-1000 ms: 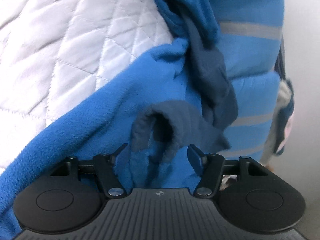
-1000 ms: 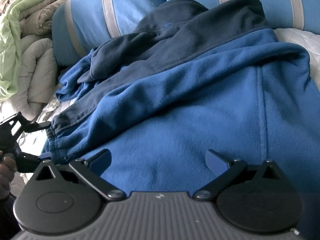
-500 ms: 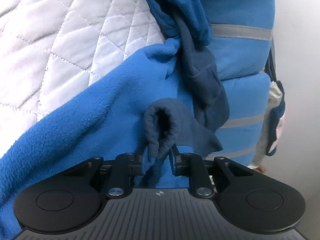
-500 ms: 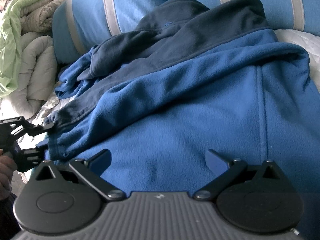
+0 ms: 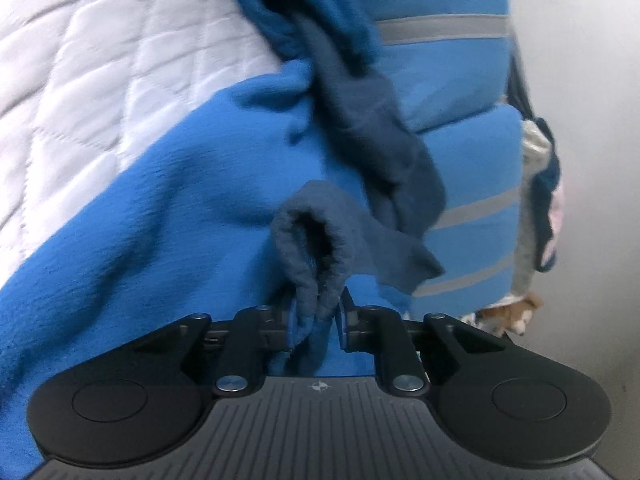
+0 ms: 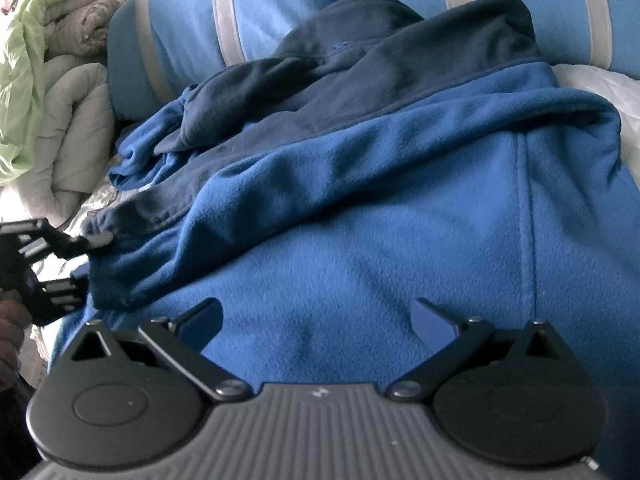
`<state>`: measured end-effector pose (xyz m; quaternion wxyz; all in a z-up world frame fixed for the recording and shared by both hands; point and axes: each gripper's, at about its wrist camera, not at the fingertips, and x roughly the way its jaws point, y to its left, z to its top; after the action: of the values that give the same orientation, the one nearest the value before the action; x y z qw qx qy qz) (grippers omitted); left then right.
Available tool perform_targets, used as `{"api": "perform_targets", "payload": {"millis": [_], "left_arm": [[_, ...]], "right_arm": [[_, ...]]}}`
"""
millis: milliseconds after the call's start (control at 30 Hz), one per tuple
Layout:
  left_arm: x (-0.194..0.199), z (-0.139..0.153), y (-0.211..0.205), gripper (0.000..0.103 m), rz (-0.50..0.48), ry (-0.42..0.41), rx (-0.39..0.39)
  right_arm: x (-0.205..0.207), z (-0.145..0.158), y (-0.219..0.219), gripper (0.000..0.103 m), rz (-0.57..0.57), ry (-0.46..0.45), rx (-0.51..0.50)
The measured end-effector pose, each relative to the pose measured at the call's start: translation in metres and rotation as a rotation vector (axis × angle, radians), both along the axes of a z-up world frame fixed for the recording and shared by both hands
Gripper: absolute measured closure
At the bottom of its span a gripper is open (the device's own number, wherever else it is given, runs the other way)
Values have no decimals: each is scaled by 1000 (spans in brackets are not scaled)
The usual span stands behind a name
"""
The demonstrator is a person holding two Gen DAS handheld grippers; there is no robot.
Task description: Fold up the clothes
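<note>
**Left gripper pinches the fleece cuff; right gripper spread wide above the body panel**

The left gripper [image 5: 316, 316] has its jaws drawn nearly together and closing, with the navy ribbed cuff [image 5: 310, 240] of the bright blue fleece jacket [image 5: 168, 208] bunched between them. The cuff's opening stands up as a rounded loop just above the pads, and blue fleece fills the narrow gap between the two black fingers. From the right wrist view, the same gripper [image 6: 86, 258] shows at the left edge, its black fingers meeting the sleeve end where dark trim joins blue cloth, with part of a hand [image 6: 12, 336] behind it.

The right gripper [image 6: 316, 316] stands wide open. Its two fingers are well apart and nothing lies between the pads; whether the tips touch the cloth beneath cannot be told.

The jacket lies spread across a white quilted bedcover [image 5: 92, 72], its navy collar and shoulder panel [image 6: 400, 60] resting against blue pillows with grey stripes [image 6: 256, 4]. One sleeve runs leftward from the body toward the left gripper, creased along its length. A vertical seam shows on the right part of the blue body panel. A heap of green and grey-beige bedding [image 6: 44, 60] sits beyond the jacket at the far left of the right wrist view.
</note>
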<state>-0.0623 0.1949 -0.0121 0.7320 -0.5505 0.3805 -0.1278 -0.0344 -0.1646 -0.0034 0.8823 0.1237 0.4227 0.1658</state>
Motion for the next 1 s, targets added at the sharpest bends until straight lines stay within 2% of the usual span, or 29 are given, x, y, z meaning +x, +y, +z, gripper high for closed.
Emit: {"api": "perform_targets", "payload": {"millis": [167,300,367,467,600,733,900,1000], "left_arm": [[-1,19,0,85,-13,-93,-43],[2,26,-2,85,-23,-134,-64],[3,27,-3,85,-25,-141,-70],[7,25,-1,85,-30,-149,-93],[11,21,3,85,-25,-162,-128],[17,18,5,85,-21,-167,-145],[24,16,8,85,-22,-179,-139],[28,15,10,85,-18,-183,-141]], "right_arm": [[4,5,-7,0,2,-37,9],[18,14,-37,0,-95,-79,-5],[29,21,-56,0,-169,-117,-82],[47,28,-90,0,-287,-164,-291],[73,24,-144,0,-419,-146,-371],[89,9,-176,0,-437,-109,-365],[107,-4,-174,1,-393,-110,-434],[112,-8,-173,2,-396,-149,-476]]}}
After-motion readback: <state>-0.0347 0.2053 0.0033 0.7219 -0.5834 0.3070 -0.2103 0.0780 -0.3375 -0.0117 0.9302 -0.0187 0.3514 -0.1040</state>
